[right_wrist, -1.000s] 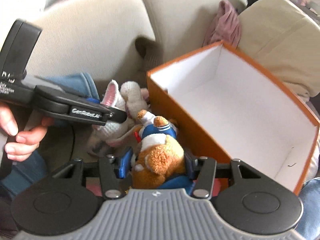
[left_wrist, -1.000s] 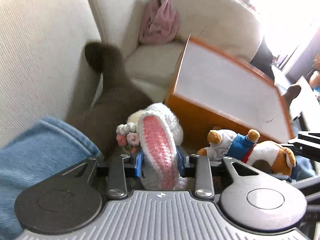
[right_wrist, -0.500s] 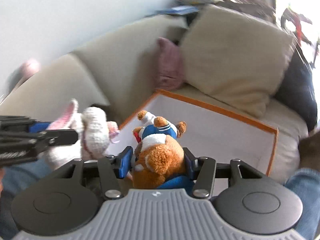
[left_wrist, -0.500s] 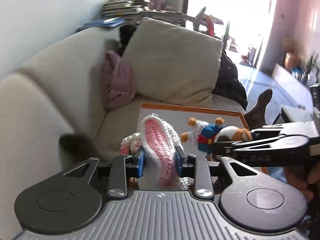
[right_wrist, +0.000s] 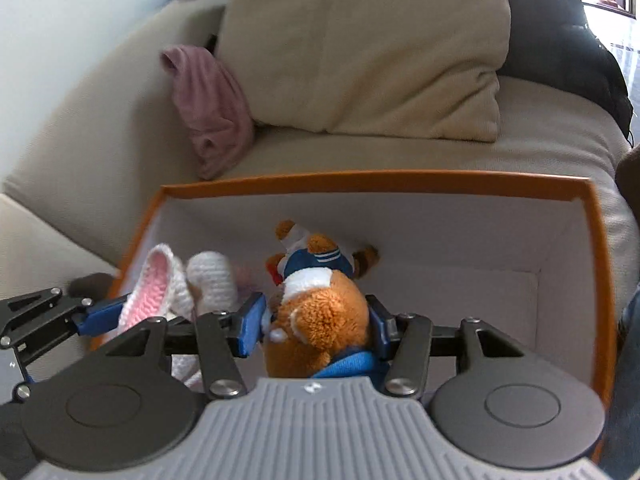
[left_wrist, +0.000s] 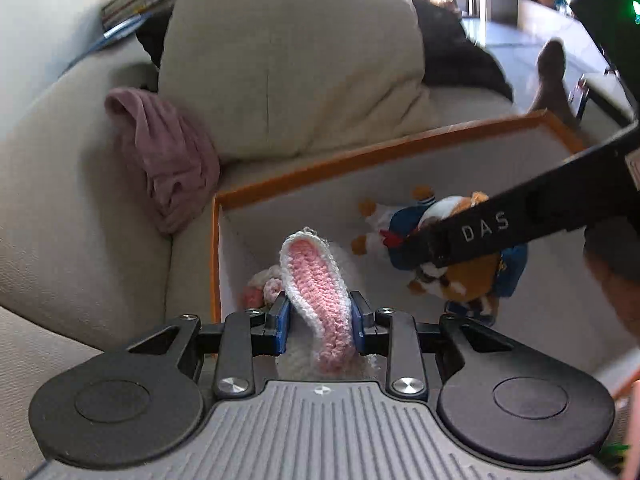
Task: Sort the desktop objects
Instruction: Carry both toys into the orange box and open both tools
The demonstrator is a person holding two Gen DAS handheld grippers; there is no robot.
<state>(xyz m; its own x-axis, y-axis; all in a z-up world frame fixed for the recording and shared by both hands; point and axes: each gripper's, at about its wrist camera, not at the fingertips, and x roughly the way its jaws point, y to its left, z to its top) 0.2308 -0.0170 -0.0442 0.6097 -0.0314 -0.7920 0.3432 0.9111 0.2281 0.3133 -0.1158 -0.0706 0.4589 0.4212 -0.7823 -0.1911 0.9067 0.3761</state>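
Observation:
My left gripper (left_wrist: 320,320) is shut on a white crocheted bunny (left_wrist: 318,280) with a pink-lined ear, and holds it over the left end of an open orange box (left_wrist: 360,160) with a white inside. In the right wrist view the bunny (right_wrist: 176,284) and the left gripper (right_wrist: 100,316) show at the lower left. My right gripper (right_wrist: 318,324) is shut on a brown and white plush dog (right_wrist: 320,300) in a blue sailor top, held inside the orange box (right_wrist: 360,178). The dog (left_wrist: 452,248) and the right gripper's finger (left_wrist: 520,216) cross the left wrist view at right.
The box sits on a cream sofa (right_wrist: 80,128). A large cream cushion (right_wrist: 360,48) leans behind it, with a crumpled pink cloth (right_wrist: 208,108) at its left and dark clothing (right_wrist: 560,40) at the right. A person's dark-socked foot (left_wrist: 554,76) rises beyond the box.
Both grippers swung with their toys from beside the box to over its open top. The view rolled, so the box now lies square below them. Both grips held.

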